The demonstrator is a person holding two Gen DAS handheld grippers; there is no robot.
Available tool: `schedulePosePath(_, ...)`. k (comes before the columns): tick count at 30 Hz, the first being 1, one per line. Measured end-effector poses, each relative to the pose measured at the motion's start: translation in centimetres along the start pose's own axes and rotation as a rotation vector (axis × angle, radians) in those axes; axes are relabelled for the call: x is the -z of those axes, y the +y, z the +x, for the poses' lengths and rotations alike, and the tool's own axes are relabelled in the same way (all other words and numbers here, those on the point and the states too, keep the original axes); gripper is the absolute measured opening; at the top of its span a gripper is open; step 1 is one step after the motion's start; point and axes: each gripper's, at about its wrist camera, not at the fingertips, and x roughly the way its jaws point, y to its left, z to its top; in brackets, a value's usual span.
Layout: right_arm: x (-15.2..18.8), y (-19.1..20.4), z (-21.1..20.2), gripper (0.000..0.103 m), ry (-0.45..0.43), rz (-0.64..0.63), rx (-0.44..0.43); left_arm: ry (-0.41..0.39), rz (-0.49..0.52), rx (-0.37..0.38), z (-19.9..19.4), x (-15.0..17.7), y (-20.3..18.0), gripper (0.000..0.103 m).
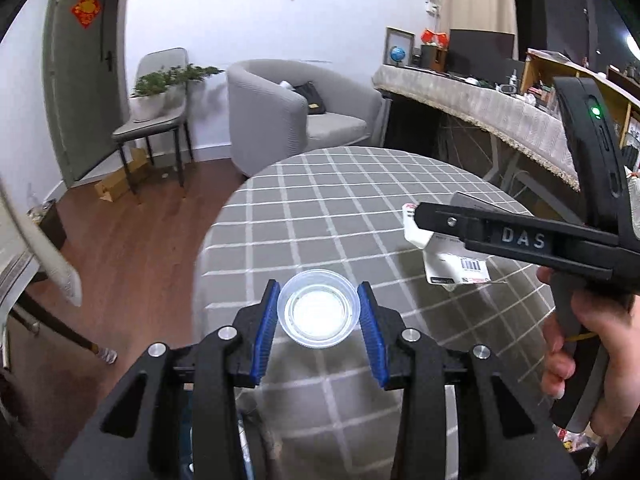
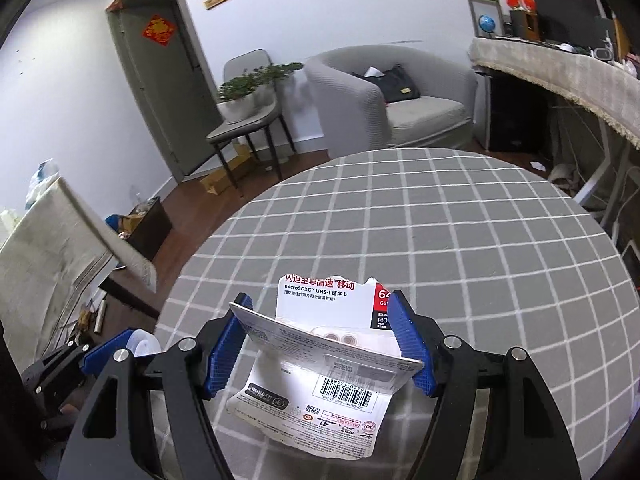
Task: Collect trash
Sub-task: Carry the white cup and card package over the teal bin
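A small clear plastic cup sits between the blue pads of my left gripper, which is shut on its sides above the near part of the round table. My right gripper is shut on a torn white memory-card package, bent between its pads. In the left wrist view the right gripper shows from the side at right, held by a hand, with the package hanging from it. The right wrist view shows the left gripper and cup low at left.
The table has a grey check cloth. Beyond it stand a grey armchair with a black bag, a chair with a potted plant and a door. A long covered bench runs along the right. A cardboard box lies on the floor.
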Motion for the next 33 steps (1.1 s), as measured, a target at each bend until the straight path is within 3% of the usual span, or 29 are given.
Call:
schedulePosePath(13,2.4,4.8,-1.6,0.071,-0.017,-0.062,-0.079,0.0,-0.062,-0.072,-3.7,3.1,4.8,0.042)
schedulePosePath(21,2.8,8.5,-1.1,0.071,-0.017,-0.113,-0.145,0.021,-0.108,-0.112,-3.7,4.9,8.6,0.042)
schedulePosePath(33,3.1,14.6,0.7,0.071,0.003,-0.163,-0.24,0.182,-0.156,-0.178,-2.4,9.3,14.8,0.042)
